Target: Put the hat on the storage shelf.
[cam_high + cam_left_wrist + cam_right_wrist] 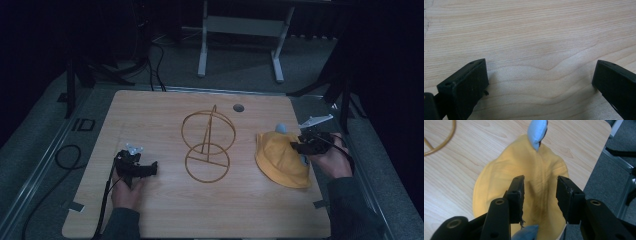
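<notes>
High view first: we hold our right claw (298,146) at the table's (150,120) right edge, directly over a yellow hat (280,157) that lies crumpled on the wood there. From the right gripper view, its jaws are spread partway, one on each side of a raised fold along the hat's (541,177) crown, and we cannot tell whether they touch the cloth. A pale blue tassel (537,132) sticks up at the hat's far end. Our left claw (145,169) rests low near the left edge, well apart from the hat, jaws spread wide over bare wood. Between the two claws, at the table's middle, stands a wire stand (207,145) of gold rings.
</notes>
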Motion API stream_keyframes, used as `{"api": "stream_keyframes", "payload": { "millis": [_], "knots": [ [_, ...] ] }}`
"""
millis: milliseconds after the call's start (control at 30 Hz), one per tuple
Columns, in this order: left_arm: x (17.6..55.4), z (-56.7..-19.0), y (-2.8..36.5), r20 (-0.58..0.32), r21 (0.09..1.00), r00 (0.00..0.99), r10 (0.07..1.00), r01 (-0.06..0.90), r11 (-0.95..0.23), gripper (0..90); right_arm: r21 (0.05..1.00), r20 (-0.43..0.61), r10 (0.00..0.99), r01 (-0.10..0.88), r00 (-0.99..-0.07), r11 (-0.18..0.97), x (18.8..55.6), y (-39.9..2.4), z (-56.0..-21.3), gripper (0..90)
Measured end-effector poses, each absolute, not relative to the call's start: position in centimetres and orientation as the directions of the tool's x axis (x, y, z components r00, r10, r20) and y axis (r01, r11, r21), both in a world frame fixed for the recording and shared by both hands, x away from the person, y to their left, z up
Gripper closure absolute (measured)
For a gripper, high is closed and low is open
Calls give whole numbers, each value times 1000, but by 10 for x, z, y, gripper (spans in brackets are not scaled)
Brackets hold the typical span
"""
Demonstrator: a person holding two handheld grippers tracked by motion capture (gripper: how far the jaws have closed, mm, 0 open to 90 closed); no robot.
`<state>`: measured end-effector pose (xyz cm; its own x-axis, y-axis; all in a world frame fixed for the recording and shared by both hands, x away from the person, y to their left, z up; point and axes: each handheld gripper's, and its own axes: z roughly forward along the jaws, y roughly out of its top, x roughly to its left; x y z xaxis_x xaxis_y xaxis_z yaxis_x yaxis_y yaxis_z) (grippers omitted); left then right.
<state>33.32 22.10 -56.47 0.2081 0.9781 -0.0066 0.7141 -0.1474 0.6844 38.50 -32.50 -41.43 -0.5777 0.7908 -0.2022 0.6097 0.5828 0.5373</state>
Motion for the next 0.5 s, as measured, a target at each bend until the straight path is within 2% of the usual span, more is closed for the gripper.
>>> {"api": "stream_keyframes", "payload": {
  "millis": [333,500],
  "knots": [
    [333,-565,221,-5,683,210,978,715,-150,4,474,-154,799,666,-582,576,405,-321,-420,561],
    [333,-565,221,-5,683,210,978,715,-150,4,450,-138,793,675,-594,584,410,-319,-422,629]
  ]
}}
